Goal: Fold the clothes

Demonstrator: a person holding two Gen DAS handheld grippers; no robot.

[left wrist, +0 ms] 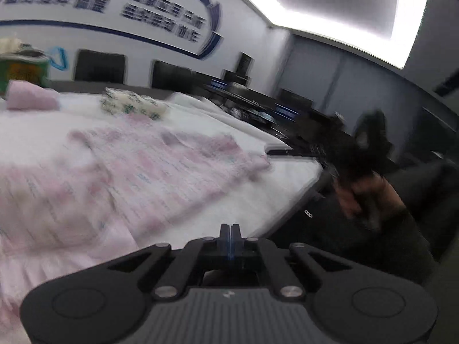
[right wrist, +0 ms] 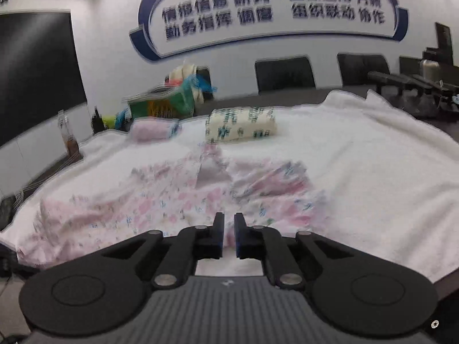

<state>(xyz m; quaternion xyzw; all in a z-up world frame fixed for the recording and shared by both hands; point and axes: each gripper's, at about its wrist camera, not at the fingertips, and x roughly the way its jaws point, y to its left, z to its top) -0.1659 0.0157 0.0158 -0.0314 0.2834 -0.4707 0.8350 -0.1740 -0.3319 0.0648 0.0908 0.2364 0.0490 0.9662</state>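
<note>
A pink patterned garment (right wrist: 178, 200) lies spread and wrinkled on a white towel-covered table (right wrist: 373, 172). It also shows in the left wrist view (left wrist: 114, 172), blurred. My left gripper (left wrist: 229, 229) is shut and empty, above the table's near edge, right of the garment. My right gripper (right wrist: 228, 223) is slightly open and empty, just above the garment's near edge. In the left wrist view the right gripper (left wrist: 370, 137) shows as a dark blur held in a hand off the table's right side.
A folded green-print cloth (right wrist: 241, 126) and a folded pink cloth (right wrist: 152, 129) lie at the table's far side. A green bag of items (right wrist: 169, 100) stands behind them. Black chairs (right wrist: 284, 74) line the wall. Dark equipment (right wrist: 416, 86) sits at the right.
</note>
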